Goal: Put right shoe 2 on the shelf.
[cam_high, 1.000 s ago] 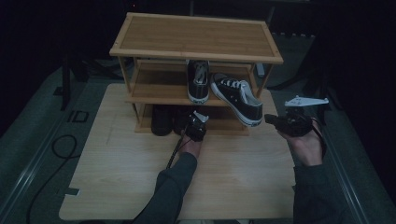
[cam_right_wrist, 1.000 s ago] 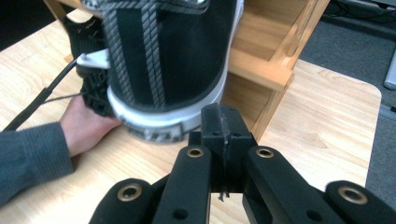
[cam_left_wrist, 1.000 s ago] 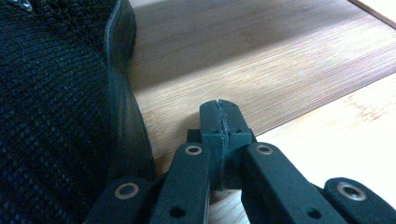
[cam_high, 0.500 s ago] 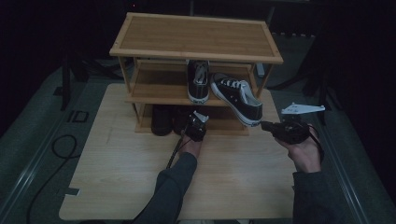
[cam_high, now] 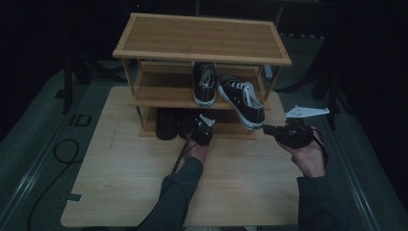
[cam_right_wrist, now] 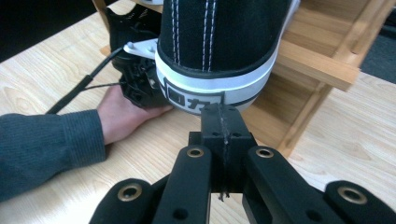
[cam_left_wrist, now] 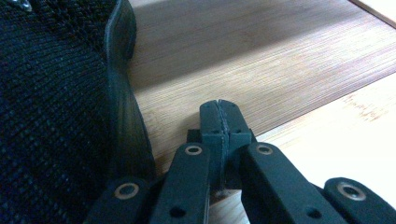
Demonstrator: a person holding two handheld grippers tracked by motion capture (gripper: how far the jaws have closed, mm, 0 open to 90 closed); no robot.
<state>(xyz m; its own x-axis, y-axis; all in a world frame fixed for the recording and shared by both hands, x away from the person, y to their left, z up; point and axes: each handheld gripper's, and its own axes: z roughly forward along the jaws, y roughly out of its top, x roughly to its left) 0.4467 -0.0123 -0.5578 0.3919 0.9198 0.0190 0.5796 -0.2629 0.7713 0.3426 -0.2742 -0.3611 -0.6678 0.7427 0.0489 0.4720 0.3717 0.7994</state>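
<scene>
On the desk (cam_high: 120, 192) stands 1 bamboo rack (cam_high: 202, 36) with 3 tiers. On its bottom shelf, toward the left end, sit 2 dark shoes (cam_high: 167, 124), side by side. Your left gripper (cam_high: 201, 129) rests at that shelf's front edge, jaws clenched on nothing, with a black knit shoe (cam_left_wrist: 51, 116) just beside them. On the middle shelf you have 2 black-and-white sneakers: 1 upright sneaker (cam_high: 204, 84) near the middle, 1 tilted sneaker (cam_high: 242, 100) overhanging the front edge at the right. Your right gripper (cam_high: 270, 130) is clenched empty too, its tips just beside the tilted sneaker's heel (cam_right_wrist: 205, 95); I cannot tell whether they touch.
</scene>
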